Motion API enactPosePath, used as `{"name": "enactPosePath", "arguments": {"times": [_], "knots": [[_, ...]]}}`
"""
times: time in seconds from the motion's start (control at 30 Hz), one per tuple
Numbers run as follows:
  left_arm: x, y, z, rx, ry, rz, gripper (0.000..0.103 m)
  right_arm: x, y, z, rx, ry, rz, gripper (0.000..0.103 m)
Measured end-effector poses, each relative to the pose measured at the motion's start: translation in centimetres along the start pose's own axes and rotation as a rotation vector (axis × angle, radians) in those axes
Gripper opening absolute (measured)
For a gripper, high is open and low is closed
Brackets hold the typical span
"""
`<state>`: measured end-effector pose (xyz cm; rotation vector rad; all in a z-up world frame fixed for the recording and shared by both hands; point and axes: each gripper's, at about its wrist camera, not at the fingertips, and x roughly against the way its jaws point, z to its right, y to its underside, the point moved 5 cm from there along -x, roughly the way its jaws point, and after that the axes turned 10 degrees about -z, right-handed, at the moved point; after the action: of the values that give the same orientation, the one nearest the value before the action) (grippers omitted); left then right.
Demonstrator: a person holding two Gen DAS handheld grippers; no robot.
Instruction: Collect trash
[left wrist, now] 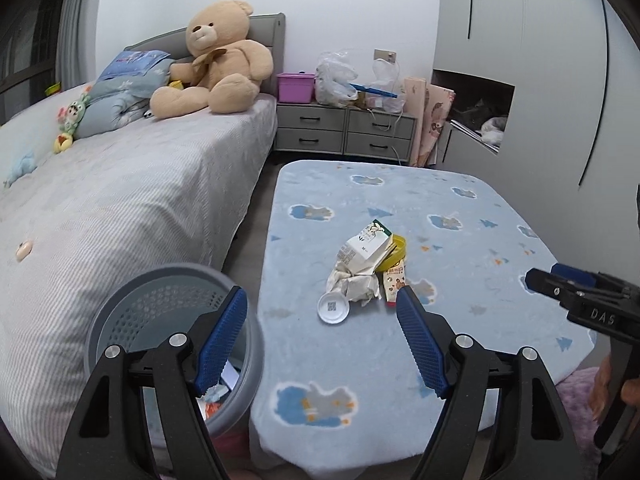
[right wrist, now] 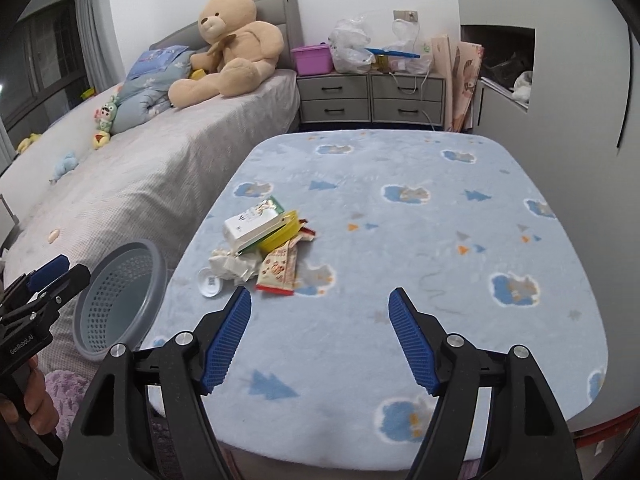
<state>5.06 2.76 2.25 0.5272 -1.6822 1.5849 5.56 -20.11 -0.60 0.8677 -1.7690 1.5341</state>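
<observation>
A pile of trash lies on the blue cloud-print table [left wrist: 460,320] [right wrist: 400,340]: a white-green carton [left wrist: 366,246] [right wrist: 254,224], a yellow lid [left wrist: 394,256] [right wrist: 278,238], crumpled paper [left wrist: 354,284] [right wrist: 236,266], a snack wrapper [left wrist: 394,282] [right wrist: 278,270] and a white round lid [left wrist: 333,308] [right wrist: 209,283]. A grey mesh bin [left wrist: 176,336] [right wrist: 120,300] stands left of the table with some scraps inside. My left gripper [left wrist: 322,312] is open and empty, just short of the pile. My right gripper [right wrist: 320,312] is open and empty, right of the pile.
A bed [left wrist: 132,200] with a teddy bear [left wrist: 216,60] and small toys runs along the left. A grey nightstand [left wrist: 344,128] with bags and a purple box stands at the back. A white wardrobe [left wrist: 540,80] is on the right.
</observation>
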Motion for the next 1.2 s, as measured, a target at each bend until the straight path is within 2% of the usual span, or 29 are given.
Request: {"name": "enactPosePath", "arguments": {"times": [0.1,0.23,0.4,0.6,0.8,0.93,1.2], "knots": [[-1.7,-1.2,-0.1,-0.012,-0.018,-0.008,0.074,-1.4,-1.1,0.6,-0.004,-0.006,-0.012,0.075],[-4.8,-2.9,-0.6,-0.012,-0.040,-0.039,0.074,-4.5,-1.9,0.8,-0.011,-0.065,-0.062,0.075],[-8.2,-5.1,-1.4,-0.005,-0.072,-0.077,0.074,-9.2,-3.4,0.4,0.031,-0.106,-0.139,0.075],[-11.6,-8.0,-2.4,0.011,-0.091,-0.092,0.074,-12.8,-5.1,-1.4,0.089,-0.160,-0.212,0.075],[-13.7,-8.0,-2.7,0.034,-0.054,-0.132,0.074,-16.0,-5.1,-2.7,0.104,-0.157,-0.268,0.075],[-13.8,-7.8,-2.8,0.022,-0.072,-0.118,0.074,-17.6,-4.9,-2.8,0.076,-0.167,-0.301,0.075],[-14.9,-7.6,-3.4,0.044,-0.081,-0.141,0.074,-19.8,-4.6,-2.9,0.073,-0.111,-0.324,0.073]]}}
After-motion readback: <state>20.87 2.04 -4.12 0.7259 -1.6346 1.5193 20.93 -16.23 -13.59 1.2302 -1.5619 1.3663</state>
